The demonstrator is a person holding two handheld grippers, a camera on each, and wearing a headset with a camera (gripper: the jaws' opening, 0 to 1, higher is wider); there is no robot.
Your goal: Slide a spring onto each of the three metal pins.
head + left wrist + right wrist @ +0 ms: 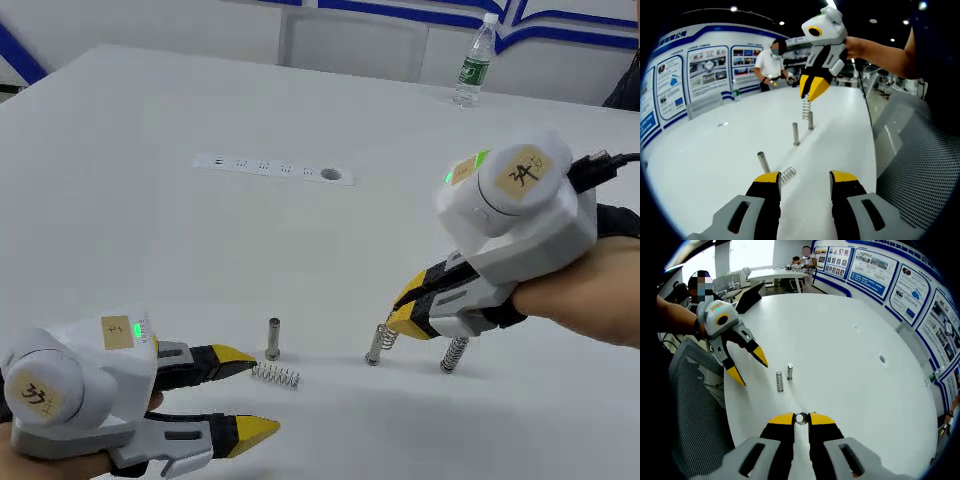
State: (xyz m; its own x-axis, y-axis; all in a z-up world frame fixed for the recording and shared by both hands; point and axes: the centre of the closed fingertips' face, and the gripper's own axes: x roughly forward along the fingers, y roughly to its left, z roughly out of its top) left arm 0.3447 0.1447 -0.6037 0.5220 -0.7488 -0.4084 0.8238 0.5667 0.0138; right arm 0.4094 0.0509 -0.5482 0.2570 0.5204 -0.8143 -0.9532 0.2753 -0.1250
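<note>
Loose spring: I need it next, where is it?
Head view, lower left: the loose spring lies on the table at the foot of the bare pin, just ahead of the left gripper.

The table (150,150) is smooth matt white with a faint sheen. The bare pin (273,338) is dull grey metal. The loose spring (276,375) at its 6 o'clock and the gripped spring (386,337) are bright coiled wire. The left gripper (262,393) and right gripper (398,318) have smooth white plastic shells and black jaws with matt yellow tips. At 1 o'clock, the bottle (474,62) is clear glossy plastic.
</note>
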